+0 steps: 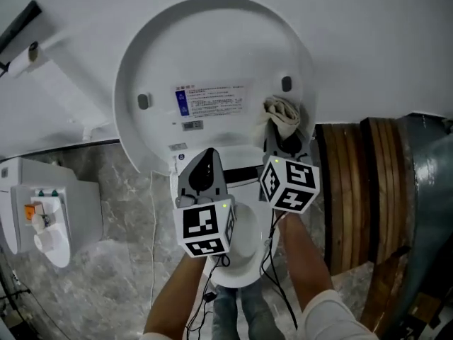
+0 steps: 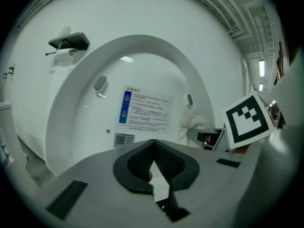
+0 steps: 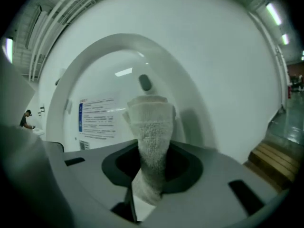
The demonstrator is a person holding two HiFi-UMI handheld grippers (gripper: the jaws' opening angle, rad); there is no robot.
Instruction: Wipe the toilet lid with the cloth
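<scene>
1. Forearms [image 1: 311,261] come up from the bottom edge of the head view, one behind each gripper, with thin black cables [image 1: 271,257] hanging between them.
2. Marker cubes come next: the left cube [image 1: 205,227] sits behind the left gripper's jaws. The right cube [image 1: 290,184] sits behind the right gripper's jaws and also shows to the right of the left gripper.
3. Left gripper [image 2: 153,148]: jaws clenched together with nothing between them, pointing at the lower middle of the lid.
4. Right gripper [image 3: 152,167]: just to the right of the left gripper, jaws clamped on the cloth [image 3: 151,127].
5. The off-white terry cloth stands up out of the right jaws in a bunched fold. It is at the lid's lower right, just below the right bumper [image 3: 145,83]. Whether it touches the lid is unclear.
6. Toilet lid [image 1: 212,48]: white, raised upright, its inner face straight ahead of both grippers.
7. On the lid, a printed label [image 1: 211,99] with a blue stripe lies ahead of the left gripper, and the left bumper [image 1: 143,101] is further left.
8. A white wall box [image 1: 39,211] is far to the left of the left gripper, over a grey marble floor [image 1: 120,261].
9. Stacked wooden rings [image 1: 354,190] are to the right of the right gripper.
10. A white wall [image 1: 368,34] stands behind the lid.
</scene>
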